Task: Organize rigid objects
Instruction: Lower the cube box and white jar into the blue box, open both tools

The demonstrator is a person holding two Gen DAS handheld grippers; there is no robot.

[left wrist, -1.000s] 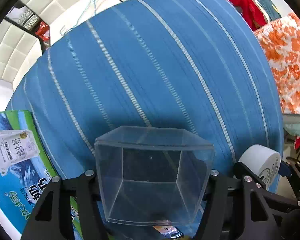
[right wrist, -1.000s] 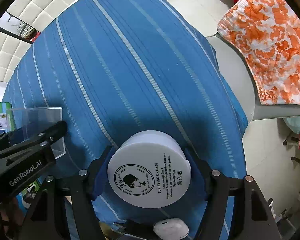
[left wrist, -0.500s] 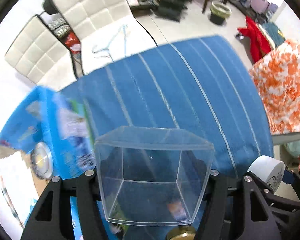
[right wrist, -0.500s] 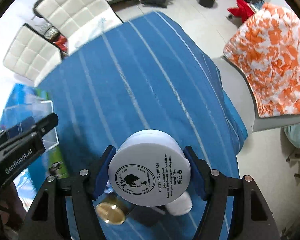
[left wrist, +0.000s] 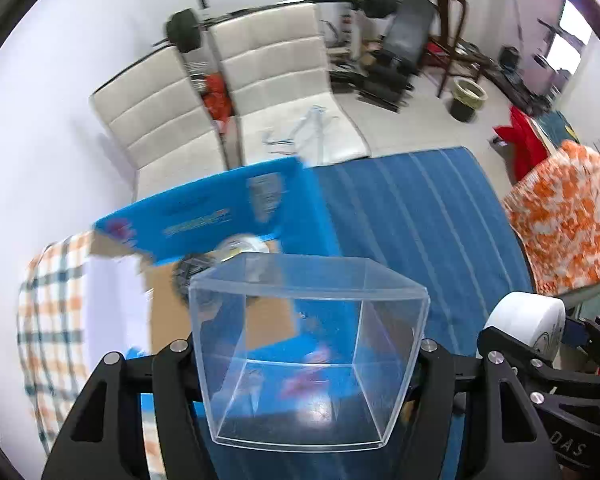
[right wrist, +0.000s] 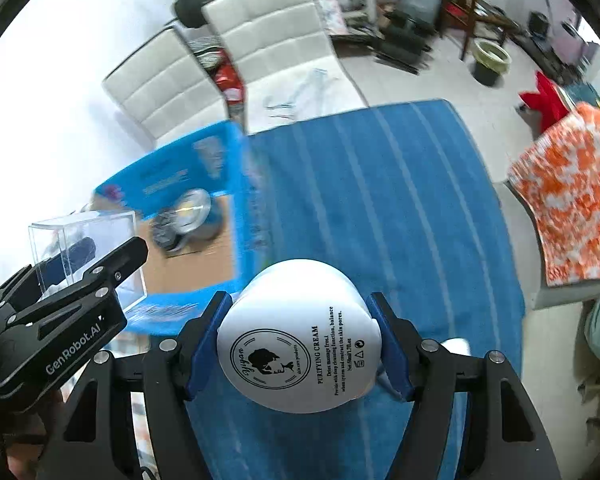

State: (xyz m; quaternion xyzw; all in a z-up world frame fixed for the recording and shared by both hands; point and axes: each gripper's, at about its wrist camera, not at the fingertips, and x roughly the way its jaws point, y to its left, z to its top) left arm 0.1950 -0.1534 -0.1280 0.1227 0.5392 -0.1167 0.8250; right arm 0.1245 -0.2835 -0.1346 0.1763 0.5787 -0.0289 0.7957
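My left gripper (left wrist: 304, 350) is shut on a clear plastic box (left wrist: 300, 304), which sits upright between the black fingers. The same box (right wrist: 84, 248) shows at the left of the right wrist view, in the left gripper (right wrist: 80, 300). My right gripper (right wrist: 300, 304) is shut on a white cream jar (right wrist: 296, 352); its blue pads (right wrist: 208, 332) press the jar's sides. That jar (left wrist: 526, 320) also peeks in at the right of the left wrist view. Both grippers hang above a blue striped cloth (right wrist: 380, 208) and an open carton (right wrist: 172, 176) with blue flaps.
Inside the carton lie a round metal tin (right wrist: 194, 206) and a dark object (right wrist: 164, 228). An orange floral cloth (left wrist: 568, 216) lies at the right. White cushioned chairs (left wrist: 268, 60) stand behind the cloth. A checked cloth (left wrist: 48, 320) lies at the left.
Both grippers have risen and tipped up, each keeping its object. The open carton, the chairs and the room behind have come into view.
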